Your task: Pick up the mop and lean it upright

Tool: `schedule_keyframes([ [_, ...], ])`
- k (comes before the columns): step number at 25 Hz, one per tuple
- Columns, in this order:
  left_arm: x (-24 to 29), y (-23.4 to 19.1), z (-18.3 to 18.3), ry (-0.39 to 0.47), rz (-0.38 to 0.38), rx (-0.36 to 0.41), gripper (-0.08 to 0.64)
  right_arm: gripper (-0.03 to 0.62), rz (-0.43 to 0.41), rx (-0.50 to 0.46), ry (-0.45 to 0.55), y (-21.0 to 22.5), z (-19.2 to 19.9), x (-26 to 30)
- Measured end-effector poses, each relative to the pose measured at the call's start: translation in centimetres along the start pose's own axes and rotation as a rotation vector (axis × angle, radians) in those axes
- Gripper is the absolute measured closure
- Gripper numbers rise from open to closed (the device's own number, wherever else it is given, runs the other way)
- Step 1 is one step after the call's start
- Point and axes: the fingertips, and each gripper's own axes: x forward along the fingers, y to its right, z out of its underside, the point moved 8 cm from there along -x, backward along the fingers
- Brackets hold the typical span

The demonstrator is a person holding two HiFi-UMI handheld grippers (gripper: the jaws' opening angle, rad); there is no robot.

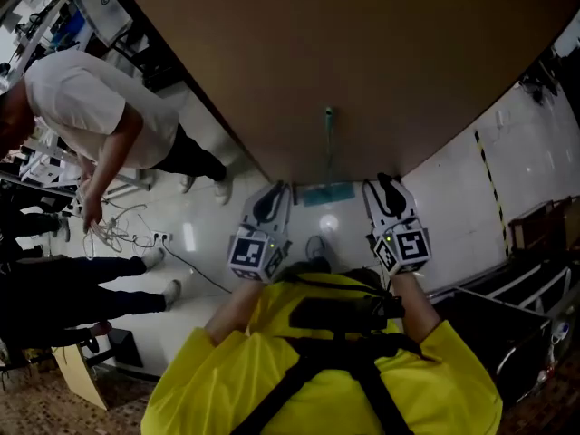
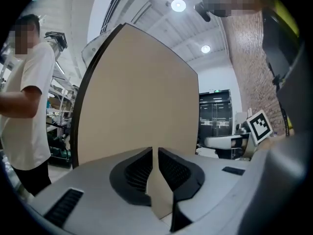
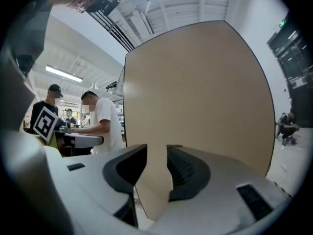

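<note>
The mop stands upright in the head view. Its teal head [image 1: 326, 194] rests on the pale floor and its thin handle [image 1: 328, 143] leans against a large brown board [image 1: 344, 53]. My left gripper [image 1: 275, 191] hangs just left of the mop head. Its jaws are drawn together to a thin slit with nothing between them [image 2: 152, 152]. On the other side of the mop head, my right gripper [image 1: 384, 181] stands open and empty [image 3: 156, 153]. Both gripper views face the tan board, and neither shows the mop.
A person in a white shirt [image 1: 82, 107] bends over loose cables [image 1: 118, 229] on the floor at the left. Another person's legs [image 1: 82, 288] lie nearer. Black cases [image 1: 507, 324] stand at the right. Black-and-yellow tape [image 1: 485, 166] marks the floor.
</note>
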Motion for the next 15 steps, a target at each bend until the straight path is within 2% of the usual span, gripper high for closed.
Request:
schedule_keyframes([
  [3,2.1,-2.1,0.3,-0.025,-0.003,-0.011,0.528,0.459,0.065,-0.003,-0.035,1.4,2.0,5.4],
  [4,2.8,-2.6,0.4,-0.033,-0.009,-0.019,0.528,0.437,0.083,0.000,-0.051,2.1,3.2,7.5],
  [5,3.5,-3.2,0.6,-0.041,-0.016,-0.026,0.528,0.380,0.094,0.001,-0.071,2.7,4.5,9.8],
  [10,6.8,-4.3,1.2,-0.054,-0.042,-0.064,0.528,0.376,0.113,-0.031,-0.133,4.4,8.4,19.5],
  [15,8.0,-6.4,2.0,-0.056,-0.070,-0.071,0.528,0.376,0.146,-0.035,-0.181,4.7,11.0,25.4],
])
